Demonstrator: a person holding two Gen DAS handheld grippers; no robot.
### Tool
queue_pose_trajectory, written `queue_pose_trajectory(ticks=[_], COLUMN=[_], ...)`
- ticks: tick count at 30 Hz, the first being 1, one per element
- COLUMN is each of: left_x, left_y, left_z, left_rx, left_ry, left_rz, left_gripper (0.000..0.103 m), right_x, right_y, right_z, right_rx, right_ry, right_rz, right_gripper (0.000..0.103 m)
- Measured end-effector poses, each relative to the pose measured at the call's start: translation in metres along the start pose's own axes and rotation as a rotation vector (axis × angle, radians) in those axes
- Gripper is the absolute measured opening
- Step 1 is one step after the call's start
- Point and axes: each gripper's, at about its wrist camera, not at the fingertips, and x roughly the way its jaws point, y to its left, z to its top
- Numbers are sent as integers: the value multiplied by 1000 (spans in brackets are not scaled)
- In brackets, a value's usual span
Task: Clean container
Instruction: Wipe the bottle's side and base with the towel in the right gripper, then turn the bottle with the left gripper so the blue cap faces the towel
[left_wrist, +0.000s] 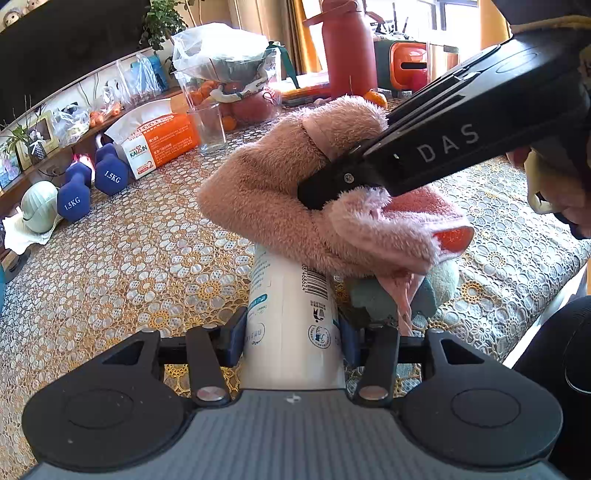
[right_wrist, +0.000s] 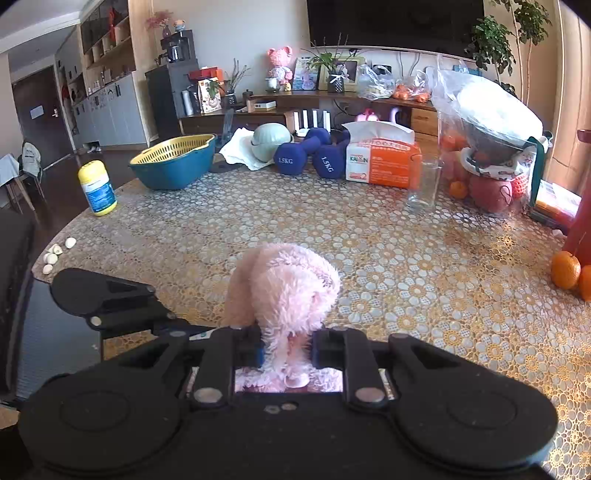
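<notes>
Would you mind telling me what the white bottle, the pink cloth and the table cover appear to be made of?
White bottle: probably plastic, smooth with a slight sheen and printed label.
Pink cloth: fluffy fleece or microfibre, with long, fuzzy pile.
Table cover: likely vinyl lace, a glossy openwork flower pattern in gold and silver.

bottle top hidden under cloth

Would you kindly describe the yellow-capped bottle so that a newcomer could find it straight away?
Start at the patterned round table and go to its left edge, in front of the blue basin. The bottle stands there upright and alone, apart from the garlic cloves. Nothing else nearby has a yellow cap and base with a blue-and-white label.
</notes>
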Motion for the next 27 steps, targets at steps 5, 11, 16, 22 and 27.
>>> queue_pose_trajectory(ticks=[5,11,16,22,27], left_x=[0,-2,-7,-22,-34], left_y=[0,1,2,6,9], left_z=[0,-3,-14,-26,-39], left_rx=[-3,-26,-31,-52,-87], left_ry=[-1,-6,-1,1,-7], left_rz=[0,-1,4,14,15], left_gripper=[49,50,54,64,64], right_x=[5,11,12,-4,-36], right_y=[-12,-17,-20,-25,-24], right_z=[-2,-4,-7,-9,-2], right_rx=[28,40,49,43,12], right_ry=[6,22,40,33,-17], right_rz=[-34,-80,-112,-203,-247], right_gripper=[19,19,19,19,19])
